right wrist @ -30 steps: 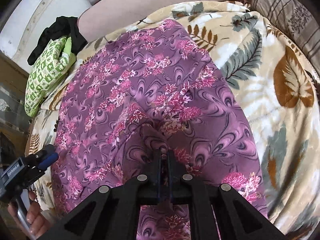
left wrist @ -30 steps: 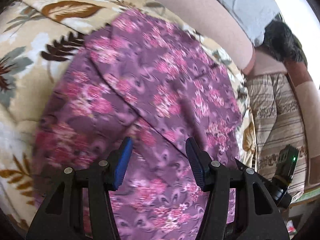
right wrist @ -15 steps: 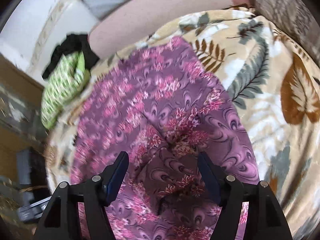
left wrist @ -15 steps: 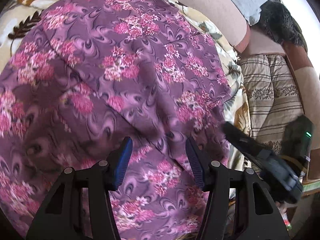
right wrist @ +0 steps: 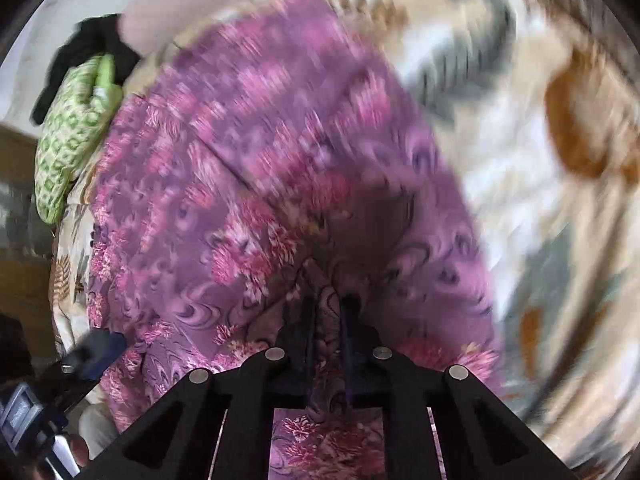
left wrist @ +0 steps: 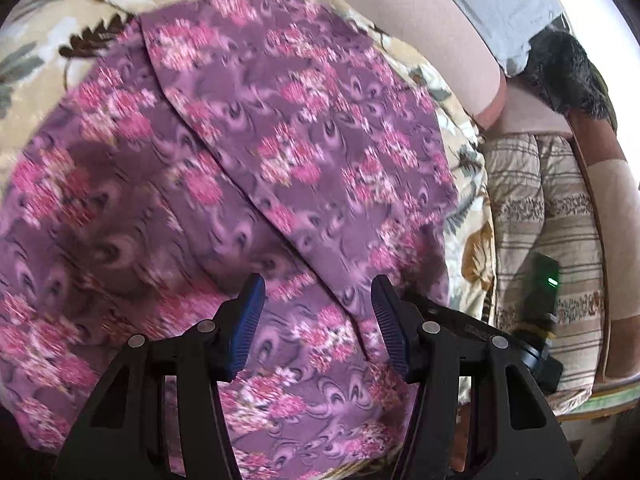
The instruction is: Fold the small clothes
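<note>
Purple floral cloth (left wrist: 256,168) was spread over the leaf-print blanket (left wrist: 60,48) on the bed, one flap folded diagonally across the rest. Left tool (left wrist: 318,320) hung over the cloth's near edge with its blue pads wide apart, holding nothing. Right tool (right wrist: 328,320) was pinched tight on a bunched bit of the cloth. Green patterned bundle (right wrist: 72,136) sat by the blanket's far left corner.

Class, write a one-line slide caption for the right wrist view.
Right tongs shut on a pinch of purple floral garment spread over a leaf-print blanket.
</note>
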